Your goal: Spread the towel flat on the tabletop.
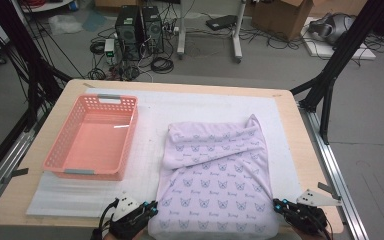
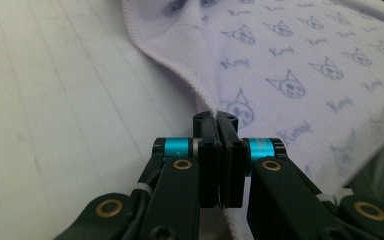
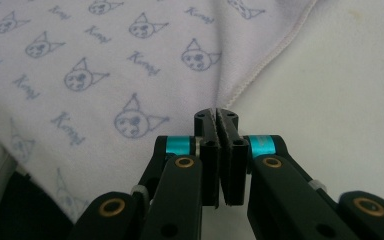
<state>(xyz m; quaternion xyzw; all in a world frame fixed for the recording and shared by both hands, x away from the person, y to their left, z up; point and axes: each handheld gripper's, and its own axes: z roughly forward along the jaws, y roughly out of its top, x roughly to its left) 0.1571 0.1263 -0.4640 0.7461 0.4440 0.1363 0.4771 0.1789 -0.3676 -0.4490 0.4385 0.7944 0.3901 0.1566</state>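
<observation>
Here, a lilac towel [image 1: 215, 185] with a printed cat pattern lies partly folded on the white mat [image 1: 155, 150], its far end already doubled over toward 12 o'clock and its near edge at 6 o'clock by the table's rim. The left gripper [image 1: 147, 209] has its jaws closed flat on the towel's near left hem, as the left gripper view shows [image 2: 219, 120]; the right gripper [image 1: 281, 205] is likewise pinched tight on the near right hem [image 3: 216, 116]. A pink basket [image 1: 125, 145] stands empty at 10 o'clock, well apart from the cloth. The step in hand appears to be a fold of the near edge away toward 12 o'clock. To do it well, both corners should probably rise together and level, with the cloth kept taut between them, so the hem lands square on the far fold. An uneven lift would likely skew the edge or drag the lower layer; too shallow a pinch risks the hem slipping free.
</observation>
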